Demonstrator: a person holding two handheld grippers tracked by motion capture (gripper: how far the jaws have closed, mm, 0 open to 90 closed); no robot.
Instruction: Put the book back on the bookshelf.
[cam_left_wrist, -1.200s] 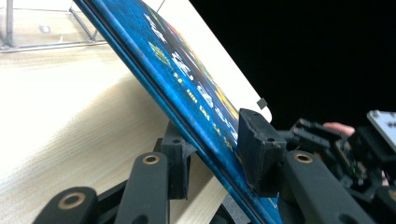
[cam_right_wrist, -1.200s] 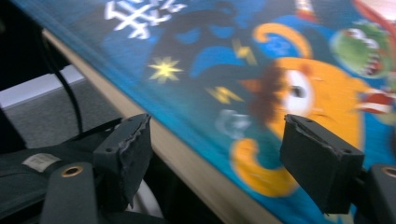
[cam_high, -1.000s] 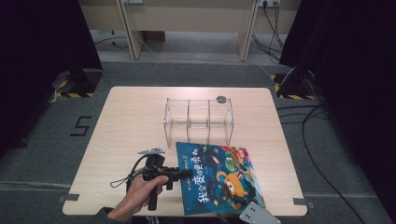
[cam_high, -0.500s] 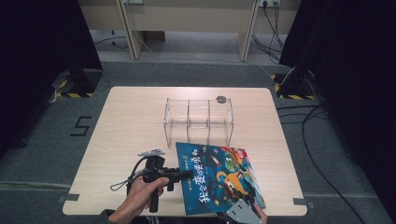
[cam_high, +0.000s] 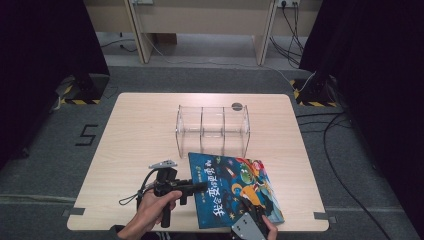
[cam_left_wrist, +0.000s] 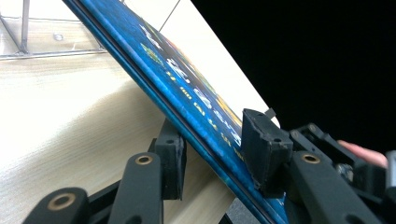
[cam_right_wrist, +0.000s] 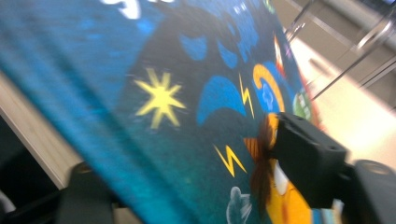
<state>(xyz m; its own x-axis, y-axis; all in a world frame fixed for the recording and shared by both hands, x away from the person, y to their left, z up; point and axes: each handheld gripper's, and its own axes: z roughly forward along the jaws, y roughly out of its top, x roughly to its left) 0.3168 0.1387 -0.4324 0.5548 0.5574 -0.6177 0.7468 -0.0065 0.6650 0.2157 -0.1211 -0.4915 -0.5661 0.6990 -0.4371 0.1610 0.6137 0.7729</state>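
A blue picture book (cam_high: 235, 187) lies flat at the table's front right. My left gripper (cam_high: 200, 187) is held level in a hand at the book's left edge. In the left gripper view the book (cam_left_wrist: 187, 79) runs between the two pads (cam_left_wrist: 264, 144) and both touch it; these jaws have just been opening a little. My right gripper (cam_high: 250, 216) sits at the book's front edge. In the right gripper view one finger lies over the cover (cam_right_wrist: 187, 93) and the other under it. These jaws have just been closing, with a gap still left.
A clear plastic organiser (cam_high: 212, 130) with three compartments stands behind the book, mid-table. A small dark disc (cam_high: 237, 106) lies behind it. The book's front edge is close to the front edge of the table (cam_high: 140, 130).
The right gripper has come in from the bottom edge and moved onto the book's front edge. The left hand and the book have stayed put.
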